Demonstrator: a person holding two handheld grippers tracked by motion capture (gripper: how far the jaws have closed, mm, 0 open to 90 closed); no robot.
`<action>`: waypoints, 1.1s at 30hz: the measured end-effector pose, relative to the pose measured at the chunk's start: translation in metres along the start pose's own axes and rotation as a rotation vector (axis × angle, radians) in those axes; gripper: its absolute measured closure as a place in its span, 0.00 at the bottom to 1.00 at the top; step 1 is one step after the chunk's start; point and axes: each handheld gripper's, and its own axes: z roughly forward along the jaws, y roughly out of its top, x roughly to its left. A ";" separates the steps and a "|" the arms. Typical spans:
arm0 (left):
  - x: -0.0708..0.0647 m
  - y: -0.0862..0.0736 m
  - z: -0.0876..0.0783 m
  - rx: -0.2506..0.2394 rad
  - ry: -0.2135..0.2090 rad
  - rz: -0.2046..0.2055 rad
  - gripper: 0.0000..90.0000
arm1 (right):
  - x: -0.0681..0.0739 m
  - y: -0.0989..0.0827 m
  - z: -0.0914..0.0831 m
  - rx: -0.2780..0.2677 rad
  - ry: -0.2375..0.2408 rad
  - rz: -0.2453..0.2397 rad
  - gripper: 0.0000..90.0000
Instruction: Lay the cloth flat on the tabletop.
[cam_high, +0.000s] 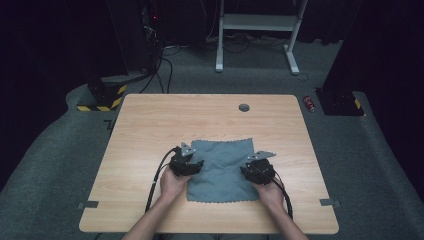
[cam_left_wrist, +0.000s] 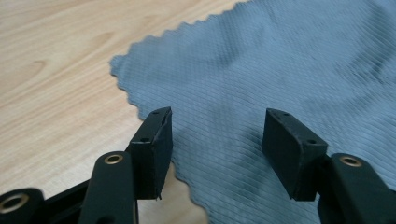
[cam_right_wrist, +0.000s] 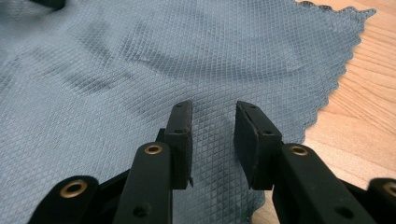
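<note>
cloth (cam_high: 220, 167) flat between tools | left tool (cam_high: 192, 167) open over left edge | right tool (cam_high: 248, 171) open over right edge

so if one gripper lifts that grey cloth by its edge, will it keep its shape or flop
The grey cloth would likely flop: it lies thin on the table with soft wrinkles, so the rest should hang or drag. Its ribbed weave probably gives the pads some bite. It looks light, so a push from the left hand-held gripper would likely bunch it.

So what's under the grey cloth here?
The grey cloth lies flat on the wooden table, whose bare top shows past its zigzag edges. The covered part of the table cannot be seen; faint wrinkles show, but no lump suggesting anything beneath.
</note>
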 end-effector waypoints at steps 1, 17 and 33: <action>0.002 0.001 0.001 -0.002 0.000 -0.002 0.48 | -0.001 0.000 0.000 -0.005 -0.001 -0.005 0.75; 0.027 0.016 0.003 0.027 -0.027 -0.050 0.42 | -0.016 0.018 0.012 0.016 -0.091 0.037 0.64; -0.008 -0.018 -0.028 0.053 -0.058 0.056 0.40 | 0.024 -0.017 -0.009 -0.037 -0.009 -0.039 0.62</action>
